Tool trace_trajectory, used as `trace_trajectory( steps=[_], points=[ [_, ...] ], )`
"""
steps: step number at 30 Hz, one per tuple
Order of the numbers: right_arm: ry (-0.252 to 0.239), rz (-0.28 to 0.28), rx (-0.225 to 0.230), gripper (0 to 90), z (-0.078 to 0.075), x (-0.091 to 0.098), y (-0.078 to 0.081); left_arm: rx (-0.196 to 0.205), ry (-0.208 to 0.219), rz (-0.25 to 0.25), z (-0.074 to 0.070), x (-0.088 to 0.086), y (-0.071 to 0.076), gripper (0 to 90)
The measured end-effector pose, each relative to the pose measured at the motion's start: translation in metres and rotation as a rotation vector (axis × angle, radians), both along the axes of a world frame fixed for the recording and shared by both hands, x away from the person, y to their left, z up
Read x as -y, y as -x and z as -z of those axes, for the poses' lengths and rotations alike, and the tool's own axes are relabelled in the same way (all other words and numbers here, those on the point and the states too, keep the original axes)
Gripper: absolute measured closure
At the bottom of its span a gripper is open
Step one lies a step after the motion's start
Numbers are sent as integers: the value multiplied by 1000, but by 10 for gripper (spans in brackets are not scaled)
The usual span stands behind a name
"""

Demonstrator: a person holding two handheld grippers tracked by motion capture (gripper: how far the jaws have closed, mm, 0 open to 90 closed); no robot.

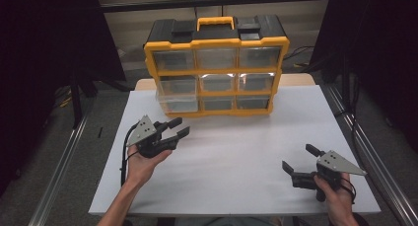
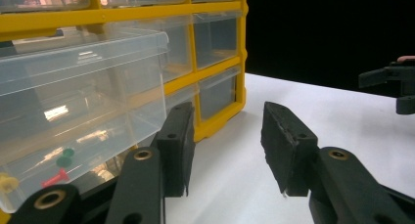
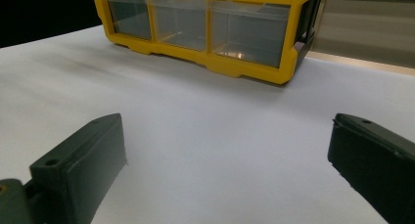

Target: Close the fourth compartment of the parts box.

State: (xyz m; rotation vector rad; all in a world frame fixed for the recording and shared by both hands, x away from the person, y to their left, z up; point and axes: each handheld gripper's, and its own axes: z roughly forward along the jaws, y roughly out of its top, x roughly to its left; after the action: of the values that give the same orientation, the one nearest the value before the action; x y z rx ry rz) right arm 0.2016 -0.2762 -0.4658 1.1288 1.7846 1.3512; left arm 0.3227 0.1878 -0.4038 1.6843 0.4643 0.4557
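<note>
A yellow and black drawer cabinet [image 1: 215, 63] with clear drawers stands at the back of the white table [image 1: 236, 152]. Its bottom-left drawer [image 1: 175, 103] is pulled out a little; the left gripper view shows this drawer [image 2: 83, 106] close up, with coloured pushpins [image 2: 56, 168] inside. My left gripper [image 1: 180, 127] is open just in front of that drawer, holding nothing. At the front right of the table my right gripper [image 1: 299, 158] is open wide and empty, its jaws pointing left toward the cabinet [image 3: 205, 28].
Metal rails [image 1: 64, 157] run along both sides of the table. Dark curtains hang to the left and right. The other gripper [image 2: 391, 82] appears far off in the left gripper view. Bare white tabletop lies between the two grippers.
</note>
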Motion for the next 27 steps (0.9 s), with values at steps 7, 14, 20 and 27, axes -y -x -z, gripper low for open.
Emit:
trace_trajectory(
  steps=[7,14,20,27],
  points=[
    [1,-1,-3,7,0,0,0,16,12,-8,-4,0,-4,795],
    [0,-1,-1,7,0,0,0,2,-3,22,-4,3,-6,900],
    [0,-1,-4,7,0,0,0,-12,9,0,-2,4,-13,900],
    [1,-4,-6,7,0,-1,0,4,38,-70,-1,1,-25,900]
  ],
)
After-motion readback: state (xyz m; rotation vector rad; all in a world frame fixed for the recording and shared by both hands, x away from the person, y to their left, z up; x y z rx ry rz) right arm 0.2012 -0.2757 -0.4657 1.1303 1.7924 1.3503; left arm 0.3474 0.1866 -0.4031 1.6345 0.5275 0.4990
